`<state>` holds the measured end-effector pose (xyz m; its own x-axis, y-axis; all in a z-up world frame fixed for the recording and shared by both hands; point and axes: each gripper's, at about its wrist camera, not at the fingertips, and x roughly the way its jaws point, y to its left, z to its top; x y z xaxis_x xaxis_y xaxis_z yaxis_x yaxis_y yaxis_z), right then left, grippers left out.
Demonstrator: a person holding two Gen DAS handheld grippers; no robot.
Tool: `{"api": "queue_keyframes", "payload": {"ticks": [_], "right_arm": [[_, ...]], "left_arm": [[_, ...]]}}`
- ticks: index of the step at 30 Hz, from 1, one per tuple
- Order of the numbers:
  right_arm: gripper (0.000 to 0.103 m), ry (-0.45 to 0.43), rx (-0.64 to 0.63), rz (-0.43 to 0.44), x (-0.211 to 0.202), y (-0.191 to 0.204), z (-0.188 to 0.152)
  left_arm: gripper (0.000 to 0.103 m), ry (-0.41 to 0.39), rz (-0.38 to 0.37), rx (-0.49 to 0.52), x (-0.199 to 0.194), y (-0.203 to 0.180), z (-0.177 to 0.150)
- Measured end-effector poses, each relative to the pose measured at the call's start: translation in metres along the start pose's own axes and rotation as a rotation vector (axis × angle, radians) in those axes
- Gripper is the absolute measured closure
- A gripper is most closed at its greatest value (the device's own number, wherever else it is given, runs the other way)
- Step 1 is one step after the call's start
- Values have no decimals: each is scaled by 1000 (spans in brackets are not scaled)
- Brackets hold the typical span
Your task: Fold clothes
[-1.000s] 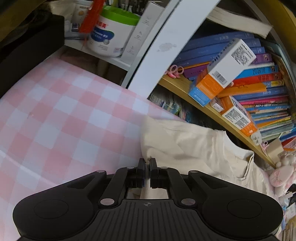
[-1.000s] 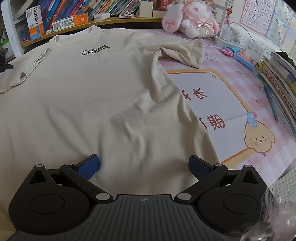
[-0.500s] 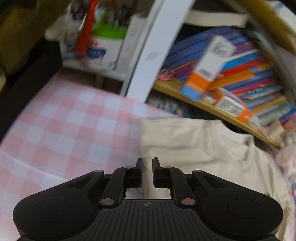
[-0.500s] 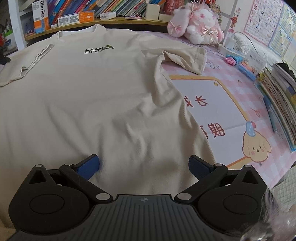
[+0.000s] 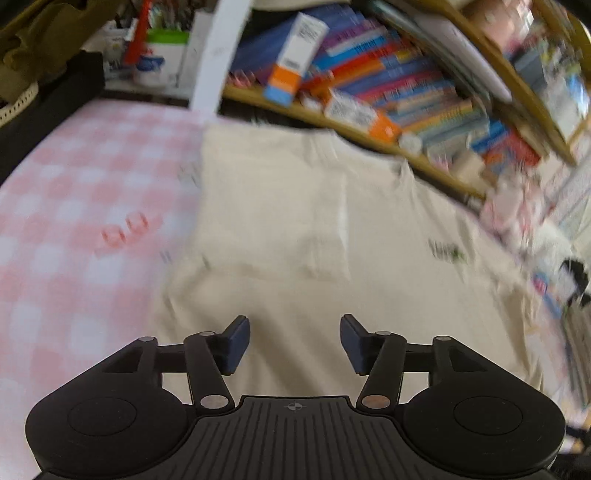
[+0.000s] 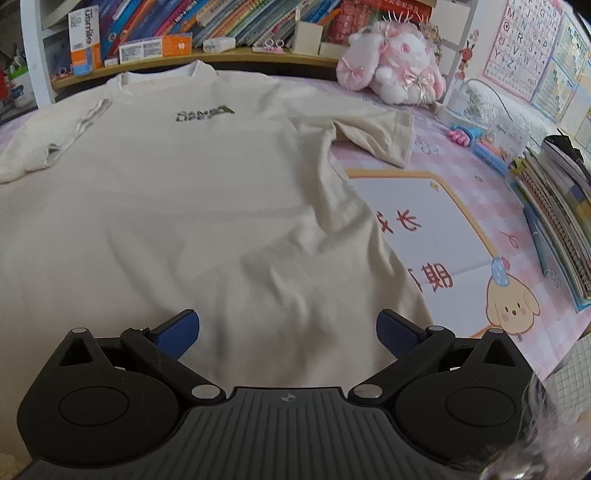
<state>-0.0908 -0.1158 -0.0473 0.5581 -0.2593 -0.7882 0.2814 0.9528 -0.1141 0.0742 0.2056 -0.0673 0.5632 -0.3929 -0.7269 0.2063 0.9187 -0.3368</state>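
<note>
Shirt: a cream T-shirt [image 6: 192, 206] lies spread flat, front up, on the pink checked cloth [image 5: 66, 206], collar at the far side by the bookshelf.
Print: a small dark logo [image 6: 204, 113] sits on the chest, blurred past reading.
Sleeves: the right sleeve [image 6: 373, 133] lies out over the pink mat; the left sleeve [image 6: 40, 147] is folded in on itself at the shirt's left edge.
Left gripper [image 5: 294, 341]: jaws apart with nothing between them, hovering over the shirt's left side; the left wrist view is blurred.
Right gripper [image 6: 288, 332]: jaws wide apart and empty, above the near hem.
Mat: a white panel with red characters [image 6: 417, 236] and a cartoon puppy [image 6: 511, 304] lies right of the shirt.
Far side: a bookshelf [image 6: 207, 26] full of books, with a plush rabbit [image 6: 391, 70] at its right end.
Right edge: stacked books [image 6: 554, 206].
</note>
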Motion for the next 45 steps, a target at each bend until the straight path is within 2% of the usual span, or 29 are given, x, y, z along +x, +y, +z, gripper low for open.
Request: {"api": "queue_keyframes", "payload": {"ticks": [2, 4, 7, 12, 16, 24, 32, 36, 38, 40, 43, 45], "right_arm": [[0, -13, -1, 4, -3, 2, 2], [0, -28, -3, 1, -7, 3, 4], [0, -47, 12, -16, -15, 1, 6], [0, -81, 70, -75, -30, -15, -1], [0, -82, 141, -107, -33, -32, -6], [0, -82, 232, -58, -19, -73, 9], [0, -74, 330, 73, 21, -140, 47], [3, -63, 366, 182, 48, -175, 68], [4, -53, 399, 258, 62, -190, 79], [14, -39, 449, 344, 77, -205, 91], [25, 23, 568, 496, 106, -225, 105], [26, 77, 667, 606, 123, -233, 109]], "left_arm": [[46, 27, 11, 34, 1, -13, -12], [38, 40, 3, 94, 1, -24, -19], [34, 25, 0, 150, 1, -35, -21], [29, 42, -17, 146, 8, -42, -22], [25, 61, -4, 187, 13, -52, -26], [24, 49, 91, 137, 11, -58, -32], [22, 15, 226, 80, 6, -94, -52], [21, 2, 288, 64, 4, -118, -64], [21, -4, 320, 56, 3, -129, -70], [21, -8, 349, 50, 2, -141, -76], [21, 12, 374, 55, 4, -156, -86], [21, 24, 390, 56, 5, -166, -93]]}}
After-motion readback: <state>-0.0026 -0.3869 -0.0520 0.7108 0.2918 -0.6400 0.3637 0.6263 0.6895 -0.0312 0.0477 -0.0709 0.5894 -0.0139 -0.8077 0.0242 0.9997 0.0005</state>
